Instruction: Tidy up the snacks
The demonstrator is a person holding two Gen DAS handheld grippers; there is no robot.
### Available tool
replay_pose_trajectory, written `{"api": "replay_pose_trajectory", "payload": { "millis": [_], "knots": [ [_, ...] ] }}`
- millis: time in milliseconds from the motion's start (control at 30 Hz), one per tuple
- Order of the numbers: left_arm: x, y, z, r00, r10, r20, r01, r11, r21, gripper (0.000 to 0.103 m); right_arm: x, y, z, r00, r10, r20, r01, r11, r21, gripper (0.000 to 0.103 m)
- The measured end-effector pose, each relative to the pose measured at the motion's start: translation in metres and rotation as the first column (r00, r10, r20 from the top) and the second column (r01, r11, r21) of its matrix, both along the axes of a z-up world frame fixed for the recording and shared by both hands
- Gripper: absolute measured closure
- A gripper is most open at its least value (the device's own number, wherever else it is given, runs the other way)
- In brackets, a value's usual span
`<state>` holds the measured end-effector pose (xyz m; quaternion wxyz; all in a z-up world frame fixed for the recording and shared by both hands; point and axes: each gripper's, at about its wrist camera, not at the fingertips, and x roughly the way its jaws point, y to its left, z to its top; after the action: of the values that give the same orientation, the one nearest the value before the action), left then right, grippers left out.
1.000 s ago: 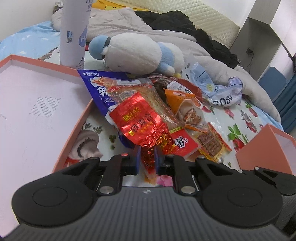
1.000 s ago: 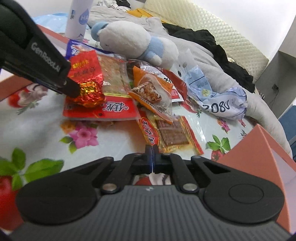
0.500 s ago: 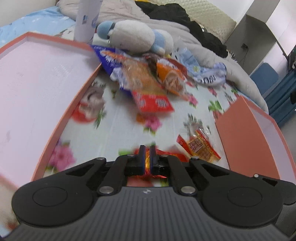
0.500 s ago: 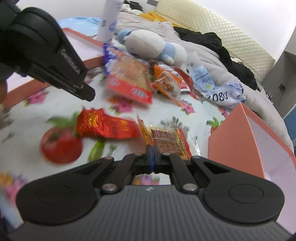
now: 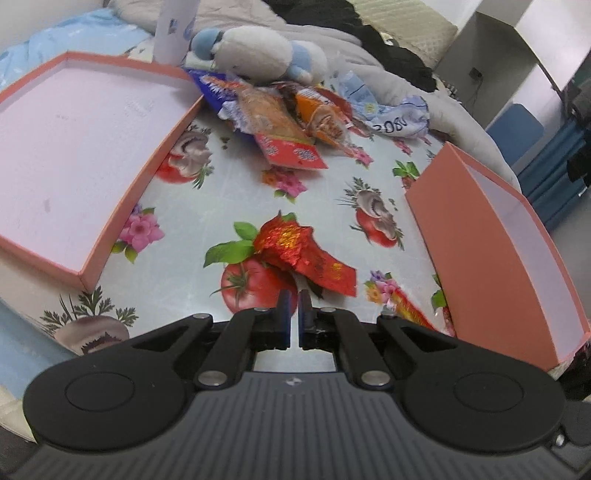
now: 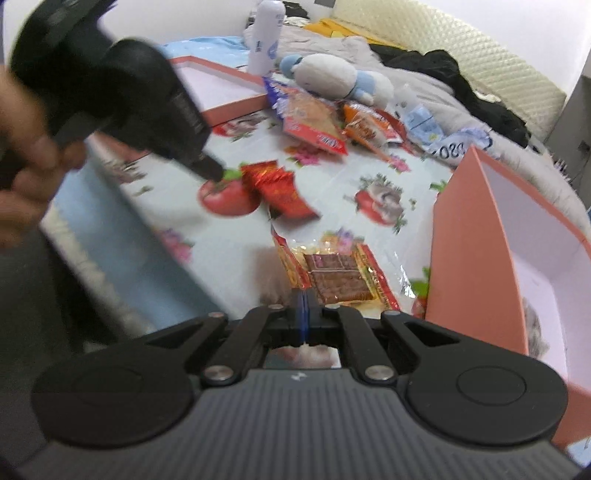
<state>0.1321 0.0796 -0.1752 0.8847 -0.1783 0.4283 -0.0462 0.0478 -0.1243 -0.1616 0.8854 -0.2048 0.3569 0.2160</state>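
Observation:
A red foil snack packet [image 5: 306, 254] lies flat on the flowered tablecloth, just ahead of my left gripper [image 5: 294, 295]. That gripper is shut, with only tablecloth showing in the thin slit between its fingers. In the right wrist view its tip [image 6: 215, 172] sits a little left of the red packet [image 6: 277, 188]. My right gripper [image 6: 303, 297] is shut on the clear near edge of a brown snack packet with red-gold borders [image 6: 334, 277]. This packet lies beside the coral box on the right [image 6: 469, 240]. More snack packets [image 5: 280, 122] are piled at the far side.
A wide, shallow coral box [image 5: 155, 158] with a pale lining lies at the left. The taller coral box [image 5: 476, 236] stands at the right. Behind the pile are a plush toy [image 5: 258, 51], a white bottle [image 5: 173, 29], a crumpled wrapper [image 5: 391, 118] and bedding. A hand [image 6: 26, 147] holds the left gripper.
Both grippers have pulled back from the pile toward me. The red packet, earlier between my left fingers, now lies free ahead of them. The brown packet came along with my right gripper.

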Motion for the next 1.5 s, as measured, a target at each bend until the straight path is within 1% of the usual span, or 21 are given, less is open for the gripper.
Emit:
{"api": "replay_pose_trajectory", "payload": {
  "millis": [133, 233, 267, 300, 333, 367, 400, 467, 500, 567, 633, 767, 933, 1000, 1033, 1167, 1233, 1300, 1333, 1400, 1500],
  "knots": [
    [0.000, -0.009, 0.005, 1.000, -0.021, 0.005, 0.021, 1.000, 0.013, 0.099, -0.016, -0.012, 0.002, 0.999, -0.015, -0.042, 0.016, 1.000, 0.014, 0.100],
    [0.001, -0.016, 0.004, 0.999, -0.037, -0.004, 0.037, 0.999, 0.028, 0.098, -0.022, -0.023, 0.009, 0.996, -0.056, -0.074, 0.061, 0.996, 0.060, 0.097],
    [0.002, -0.017, 0.003, 0.999, -0.045, -0.013, 0.045, 0.999, 0.028, 0.097, -0.023, -0.024, 0.011, 0.995, -0.065, -0.074, 0.070, 0.996, 0.062, 0.095],
    [0.003, -0.018, 0.001, 0.999, -0.047, -0.023, 0.048, 0.998, 0.029, 0.093, -0.024, -0.025, 0.012, 0.995, -0.067, -0.068, 0.071, 0.996, 0.062, 0.087],
    [0.005, -0.020, -0.001, 0.998, -0.048, -0.032, 0.049, 0.998, 0.035, 0.085, -0.024, -0.026, 0.014, 0.996, -0.076, -0.056, 0.079, 0.995, 0.065, 0.065],
    [0.006, -0.021, -0.002, 0.998, -0.051, -0.037, 0.053, 0.998, 0.045, 0.072, -0.024, -0.027, 0.015, 0.995, -0.087, -0.047, 0.090, 0.993, 0.077, 0.042],
    [0.007, -0.022, -0.001, 0.998, -0.050, -0.036, 0.052, 0.997, 0.062, 0.065, -0.024, -0.029, 0.017, 0.994, -0.099, -0.045, 0.103, 0.990, 0.096, 0.034],
    [0.010, -0.023, 0.001, 0.998, -0.058, -0.016, 0.059, 0.995, 0.085, 0.047, -0.021, -0.033, 0.020, 0.992, -0.111, -0.063, 0.120, 0.981, 0.150, 0.031],
    [0.013, -0.024, 0.002, 0.998, -0.067, -0.007, 0.068, 0.993, 0.100, 0.043, -0.019, -0.035, 0.019, 0.989, -0.130, -0.069, 0.140, 0.974, 0.180, 0.031],
    [0.019, -0.026, 0.003, 0.997, -0.072, 0.006, 0.071, 0.988, 0.137, 0.026, -0.011, -0.036, 0.015, 0.976, -0.196, -0.099, 0.213, 0.953, 0.213, 0.030],
    [0.028, -0.028, 0.002, 0.996, -0.091, 0.013, 0.087, 0.979, 0.184, 0.025, -0.003, -0.036, 0.012, 0.964, -0.242, -0.109, 0.262, 0.928, 0.265, 0.030],
    [0.047, -0.030, -0.003, 0.991, -0.132, 0.018, 0.125, 0.967, 0.224, 0.025, 0.021, -0.034, -0.002, 0.912, -0.387, -0.135, 0.410, 0.856, 0.314, 0.030],
    [0.068, -0.034, -0.015, 0.988, -0.157, 0.010, 0.148, 0.953, 0.264, 0.025, 0.045, -0.024, -0.022, 0.870, -0.464, -0.168, 0.494, 0.821, 0.288, 0.030],
    [0.074, -0.035, -0.021, 0.986, -0.164, 0.006, 0.156, 0.949, 0.275, 0.026, 0.049, -0.018, -0.028, 0.863, -0.484, -0.144, 0.505, 0.828, 0.243, 0.024],
    [0.076, -0.035, -0.024, 0.986, -0.166, 0.005, 0.158, 0.947, 0.281, 0.027, 0.050, -0.017, -0.029, 0.863, -0.488, -0.132, 0.506, 0.832, 0.228, 0.016],
    [0.080, -0.039, -0.031, 0.982, -0.186, 0.021, 0.170, 0.932, 0.319, 0.027, 0.049, -0.011, -0.038, 0.879, -0.467, -0.098, 0.477, 0.864, 0.161, 0.014],
    [0.084, -0.040, -0.037, 0.981, -0.195, 0.004, 0.183, 0.931, 0.316, 0.028, 0.049, -0.009, -0.043, 0.884, -0.459, -0.088, 0.467, 0.875, 0.132, 0.014],
    [0.086, -0.038, -0.043, 0.981, -0.193, -0.007, 0.186, 0.937, 0.297, 0.034, 0.050, -0.011, -0.046, 0.893, -0.439, -0.098, 0.449, 0.881, 0.150, 0.015],
    [0.088, -0.037, -0.047, 0.983, -0.181, -0.026, 0.180, 0.938, 0.296, 0.040, 0.051, -0.013, -0.047, 0.898, -0.423, -0.117, 0.438, 0.882, 0.172, 0.015],
    [0.087, -0.035, -0.051, 0.985, -0.171, -0.022, 0.170, 0.941, 0.294, 0.043, 0.052, -0.017, -0.049, 0.903, -0.406, -0.140, 0.428, 0.881, 0.203, 0.013],
    [0.085, -0.033, -0.050, 0.985, -0.170, -0.026, 0.171, 0.946, 0.277, 0.053, 0.052, -0.016, -0.050, 0.924, -0.362, -0.125, 0.381, 0.901, 0.209, 0.018]
  ]
}}
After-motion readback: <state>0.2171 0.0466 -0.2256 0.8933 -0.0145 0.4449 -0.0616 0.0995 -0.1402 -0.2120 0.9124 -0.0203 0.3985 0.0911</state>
